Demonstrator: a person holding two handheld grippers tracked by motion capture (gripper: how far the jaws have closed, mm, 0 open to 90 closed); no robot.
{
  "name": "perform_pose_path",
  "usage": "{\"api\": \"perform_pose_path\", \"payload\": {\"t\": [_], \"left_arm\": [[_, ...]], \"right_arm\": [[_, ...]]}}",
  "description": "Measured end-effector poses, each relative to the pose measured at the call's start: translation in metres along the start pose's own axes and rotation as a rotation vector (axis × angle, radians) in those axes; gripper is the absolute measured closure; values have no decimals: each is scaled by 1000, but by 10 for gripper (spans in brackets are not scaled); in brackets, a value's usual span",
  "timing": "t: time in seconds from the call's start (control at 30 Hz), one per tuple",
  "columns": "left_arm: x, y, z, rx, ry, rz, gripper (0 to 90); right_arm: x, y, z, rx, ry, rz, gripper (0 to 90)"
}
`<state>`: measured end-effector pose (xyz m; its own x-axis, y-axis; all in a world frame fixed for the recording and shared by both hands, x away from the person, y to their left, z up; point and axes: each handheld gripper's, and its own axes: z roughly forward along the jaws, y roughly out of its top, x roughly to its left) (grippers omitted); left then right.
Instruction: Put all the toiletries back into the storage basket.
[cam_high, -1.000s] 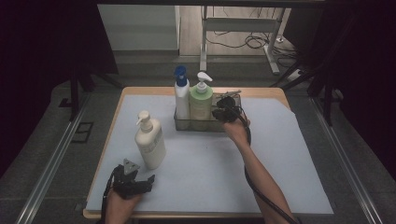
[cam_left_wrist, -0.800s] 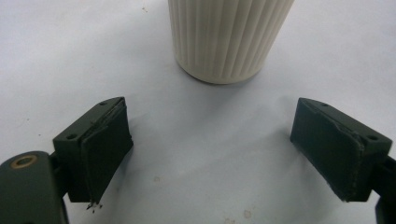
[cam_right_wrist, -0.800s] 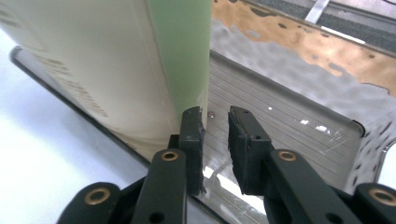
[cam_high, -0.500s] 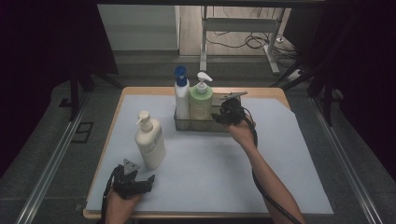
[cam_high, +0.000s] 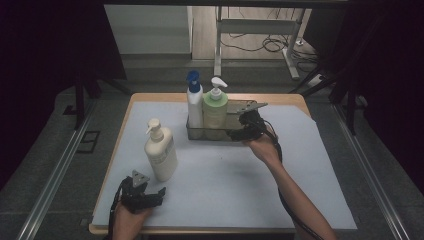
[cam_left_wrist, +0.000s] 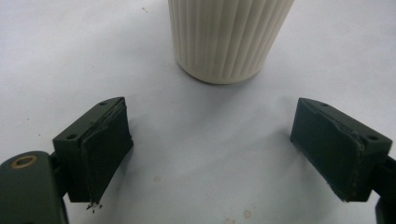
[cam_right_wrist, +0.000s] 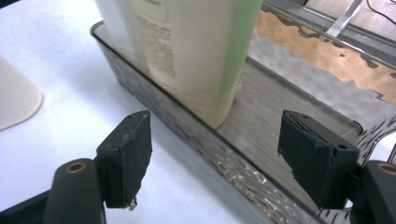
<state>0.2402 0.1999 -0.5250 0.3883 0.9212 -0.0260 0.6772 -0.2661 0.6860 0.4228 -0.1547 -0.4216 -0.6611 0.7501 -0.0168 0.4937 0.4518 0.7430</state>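
From the high view, a clear tray (cam_high: 200, 134) sits near the far side of the table (cam_high: 310, 165). Two pump bottles stand in its left end: a white bottle with a blue pump (cam_high: 194, 104) and a green bottle (cam_high: 215, 109) right beside it. They are packed to one side, so the right end of the tray is free, likely to make room for one more. A cream bottle (cam_high: 160, 152) stands alone on the table, nearer the person. The right tongs (cam_high: 239, 131) are at the front wall of the tray, just right of the green bottle. The left tongs (cam_high: 150, 196) rest low by the near edge, close to the cream bottle, as if waiting for their turn.

In the left gripper view, the left tongs (cam_left_wrist: 212, 154) are wide open and hold nothing. The ribbed cream bottle (cam_left_wrist: 229, 37) stands just ahead of the gap, not touching.

In the right gripper view, the right tongs (cam_right_wrist: 215, 158) have just been opening. The tray wall (cam_right_wrist: 196, 140) runs across the gap, but the pads do not press on it. The green bottle (cam_right_wrist: 196, 51) stands inside the tray, so I think it has been let go there.
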Motion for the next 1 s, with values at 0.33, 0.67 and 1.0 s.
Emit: {"api": "perform_pose_path", "payload": {"t": [0.33, 0.67, 1.0], "left_arm": [[0, 0, 0, 2, -2, 0, 117], [0, 0, 0, 3, -2, 0, 117], [0, 0, 0, 3, -1, 0, 118]], "right_arm": [[9, -12, -17, 2, 19, -30, 141], [11, -26, -36, 13, 37, -59, 42], [10, -48, -62, 7, 30, -60, 0]]}}
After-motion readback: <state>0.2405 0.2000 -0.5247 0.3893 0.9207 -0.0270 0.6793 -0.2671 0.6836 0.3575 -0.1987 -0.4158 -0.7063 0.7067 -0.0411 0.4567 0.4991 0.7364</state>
